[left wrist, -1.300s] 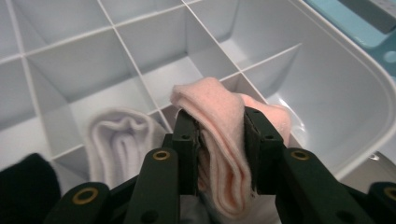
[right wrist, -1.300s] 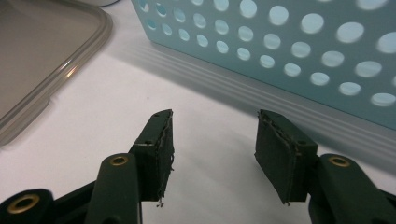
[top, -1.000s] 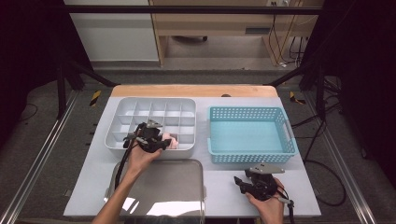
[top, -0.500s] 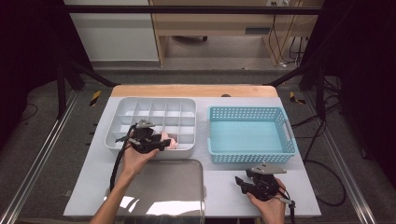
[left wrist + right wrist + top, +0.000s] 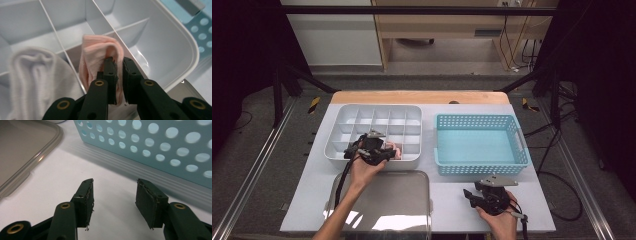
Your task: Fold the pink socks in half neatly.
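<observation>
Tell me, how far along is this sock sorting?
One white sock already sits in a compartment of the divided tray. The left gripper, jaws just closing, pinches a pink sock in the next compartment. The blue basket looks empty; the right gripper waits open. The lid is still off.

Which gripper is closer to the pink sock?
Left. The left gripper is clamped on the pink sock in the white tray; the right gripper sits apart near the blue basket.

Ribbed pink cloth sock [image 5: 96,53] in glossy white plastic organiser [image 5: 175,47]; perforated smooth teal plastic basket [image 5: 160,142].
</observation>
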`<state>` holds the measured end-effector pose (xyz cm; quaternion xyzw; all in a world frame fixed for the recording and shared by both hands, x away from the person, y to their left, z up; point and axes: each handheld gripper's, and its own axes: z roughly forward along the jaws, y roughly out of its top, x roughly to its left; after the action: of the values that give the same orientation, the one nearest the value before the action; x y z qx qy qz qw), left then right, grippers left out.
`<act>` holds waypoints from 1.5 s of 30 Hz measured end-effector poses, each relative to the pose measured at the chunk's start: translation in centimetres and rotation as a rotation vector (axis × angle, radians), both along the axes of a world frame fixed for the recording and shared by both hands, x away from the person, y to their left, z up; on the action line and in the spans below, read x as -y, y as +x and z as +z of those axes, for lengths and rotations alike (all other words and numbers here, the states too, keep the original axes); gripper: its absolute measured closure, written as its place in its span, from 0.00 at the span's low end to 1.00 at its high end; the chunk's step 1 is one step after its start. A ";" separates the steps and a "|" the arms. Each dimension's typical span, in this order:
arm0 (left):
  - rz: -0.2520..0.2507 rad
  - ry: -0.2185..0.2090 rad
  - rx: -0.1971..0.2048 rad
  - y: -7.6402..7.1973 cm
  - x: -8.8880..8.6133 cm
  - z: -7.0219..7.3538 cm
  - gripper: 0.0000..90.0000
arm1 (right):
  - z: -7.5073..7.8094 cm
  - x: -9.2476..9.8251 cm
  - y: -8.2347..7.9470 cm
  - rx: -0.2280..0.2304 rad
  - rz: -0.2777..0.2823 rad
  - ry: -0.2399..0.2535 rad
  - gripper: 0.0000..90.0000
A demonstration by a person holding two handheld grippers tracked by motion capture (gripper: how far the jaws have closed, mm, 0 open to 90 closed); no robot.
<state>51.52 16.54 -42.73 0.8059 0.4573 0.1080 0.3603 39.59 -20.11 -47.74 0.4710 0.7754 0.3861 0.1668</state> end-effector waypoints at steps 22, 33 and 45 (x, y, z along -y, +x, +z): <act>0.064 -0.017 0.202 0.0 -0.5 1.7 0.70 | 0.0 -0.1 0.0 0.003 0.006 -0.006 0.54; 0.052 0.021 0.125 1.2 -0.2 -0.3 0.91 | 0.0 -0.1 -0.1 0.003 0.010 -0.010 0.55; 0.038 -0.012 0.089 1.0 -0.5 0.1 0.73 | 0.0 -0.2 0.0 0.003 0.013 -0.004 0.56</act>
<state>52.55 17.01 -42.58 0.7891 0.4569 0.1477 0.3831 39.58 -19.96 -47.77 0.4650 0.7789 0.3865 0.1663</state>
